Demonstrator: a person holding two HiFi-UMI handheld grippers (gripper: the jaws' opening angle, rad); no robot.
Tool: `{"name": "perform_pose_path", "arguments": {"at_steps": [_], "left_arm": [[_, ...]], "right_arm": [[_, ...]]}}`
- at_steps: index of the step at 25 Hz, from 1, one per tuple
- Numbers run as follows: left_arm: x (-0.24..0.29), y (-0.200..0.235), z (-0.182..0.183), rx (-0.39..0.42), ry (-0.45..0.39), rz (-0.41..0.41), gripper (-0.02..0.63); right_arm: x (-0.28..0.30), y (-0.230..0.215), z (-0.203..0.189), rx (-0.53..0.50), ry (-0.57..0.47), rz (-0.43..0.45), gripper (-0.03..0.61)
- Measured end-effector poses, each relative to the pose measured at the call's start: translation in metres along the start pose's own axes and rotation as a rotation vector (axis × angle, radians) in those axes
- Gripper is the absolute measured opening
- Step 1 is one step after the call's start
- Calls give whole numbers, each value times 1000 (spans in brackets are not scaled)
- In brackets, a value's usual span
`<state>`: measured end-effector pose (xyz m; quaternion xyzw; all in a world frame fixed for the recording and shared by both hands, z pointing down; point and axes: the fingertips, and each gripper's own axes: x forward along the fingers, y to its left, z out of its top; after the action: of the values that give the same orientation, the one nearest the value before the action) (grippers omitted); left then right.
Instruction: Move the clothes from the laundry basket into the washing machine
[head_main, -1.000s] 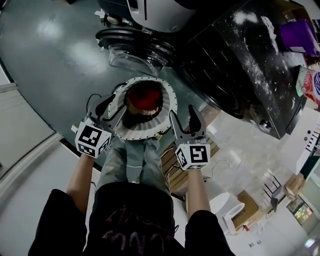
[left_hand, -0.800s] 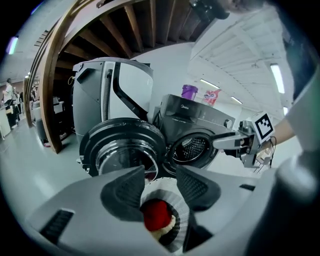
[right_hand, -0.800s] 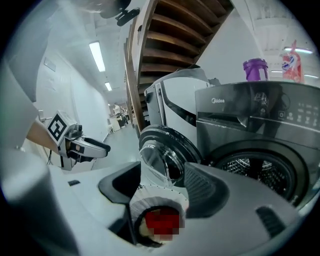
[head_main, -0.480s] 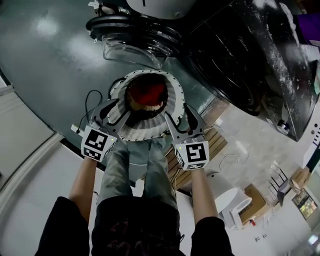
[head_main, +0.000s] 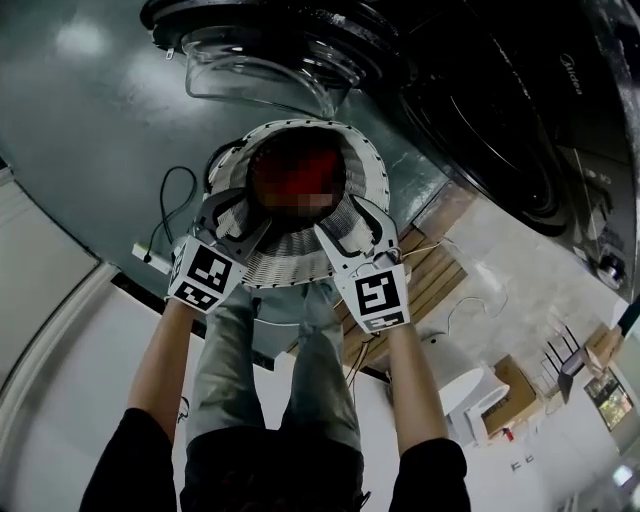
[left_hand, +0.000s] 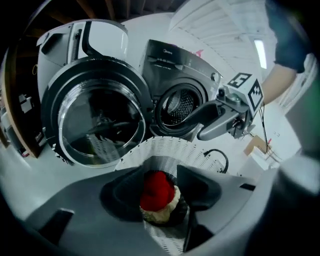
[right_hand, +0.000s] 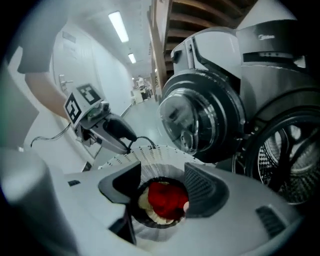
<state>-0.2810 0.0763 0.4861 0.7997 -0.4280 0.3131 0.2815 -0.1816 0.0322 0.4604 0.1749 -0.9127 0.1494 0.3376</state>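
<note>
Left gripper (head_main: 238, 215) and right gripper (head_main: 350, 222) hang over the laundry basket (head_main: 300, 262), jaws spread and pinching nothing. They look poised to flank the red clothes (left_hand: 159, 190) heaped deep inside, while the washing machine (left_hand: 180, 105) gapes open just beyond.

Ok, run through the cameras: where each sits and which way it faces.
Head view: on the person's head, facing steeply down at the basket; both forearms, legs, left gripper and right gripper show.
Left gripper view: on the left gripper, facing along its open jaws at the clothes and washer; the right gripper shows.
Right gripper view: on the right gripper, same aim; the left gripper shows.
Shared: all see the clothes in the basket.
</note>
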Motion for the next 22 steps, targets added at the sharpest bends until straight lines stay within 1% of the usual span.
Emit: {"name": "perform_pose_path", "arguments": {"at_steps": [3,7,8,9,12,13,15,18,22], "left_arm": [[25,-1,-21,70,63,-31,217],[50,-5,-43,136,137,-81,226],[55,-5,-49,177,164,-90,229],[60,-5,-56,234,197,-97,230],[74,-5,-74,442,305,-122,230],[79,-5,-79,499,335,-135,232],[89,-6,-88,573,376,-159,235],[107,-4,-97,616,403,-173,242],[133,-2,-116,629,458,-174,252]], "right_arm": [[20,6,-24,-67,64,57,275],[42,6,-58,-174,187,109,275],[47,7,-65,-215,216,127,275],[51,8,-72,-260,246,147,275],[64,13,-95,-394,332,210,275],[67,15,-103,-436,360,228,275],[73,16,-120,-517,419,263,275],[87,15,-140,-598,482,296,288],[115,15,-158,-636,512,320,298]]}}
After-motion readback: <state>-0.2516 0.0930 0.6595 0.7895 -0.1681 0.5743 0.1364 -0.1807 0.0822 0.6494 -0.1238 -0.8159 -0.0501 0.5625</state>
